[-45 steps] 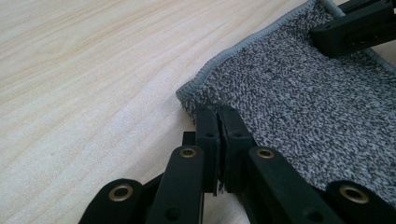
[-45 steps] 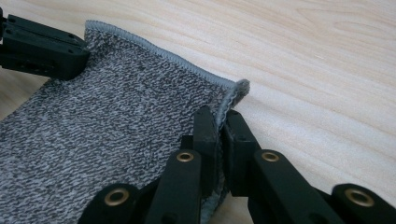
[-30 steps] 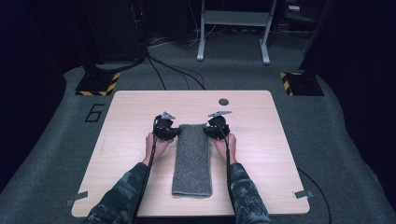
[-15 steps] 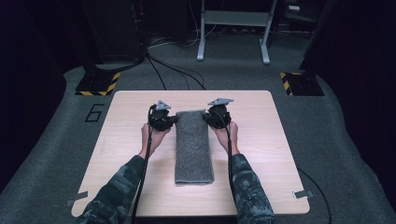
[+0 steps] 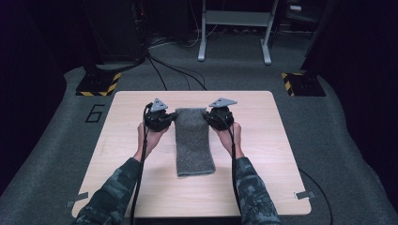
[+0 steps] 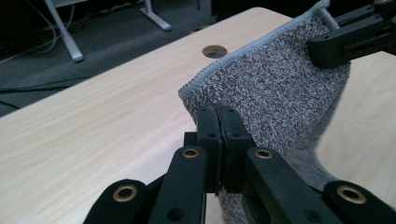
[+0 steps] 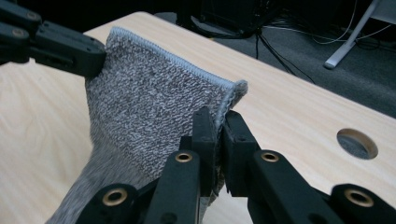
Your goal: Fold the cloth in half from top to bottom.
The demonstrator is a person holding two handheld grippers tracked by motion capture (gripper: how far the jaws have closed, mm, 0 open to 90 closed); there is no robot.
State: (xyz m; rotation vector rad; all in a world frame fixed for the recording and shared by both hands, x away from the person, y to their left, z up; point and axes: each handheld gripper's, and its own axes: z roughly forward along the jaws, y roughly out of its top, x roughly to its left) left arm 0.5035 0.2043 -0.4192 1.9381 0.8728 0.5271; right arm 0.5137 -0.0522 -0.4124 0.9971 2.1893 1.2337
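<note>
The grey towel (image 5: 194,140) lies lengthwise down the middle of the wooden table (image 5: 263,154) in the high view, its far end lifted between the left gripper (image 5: 172,120) and the right gripper (image 5: 209,119), its near end resting flat on the wood. The step in hand looks like a fold or a carry by the two far corners; I'd judge it goes best with both hands kept level and moving together, so the edge between them stays taut and the cloth does not skew

The left gripper view adds what the height hides: the left gripper (image 6: 219,122) has its jaws pressed together on one corner, with the stitched hem running across to the other gripper's jaws, and a round hole (image 6: 215,51) in the tabletop beyond

In the right gripper view the right gripper (image 7: 218,128) is likewise clamped on its corner, the hem caught between the pads, and the cloth hangs in a curve down to the table
</note>
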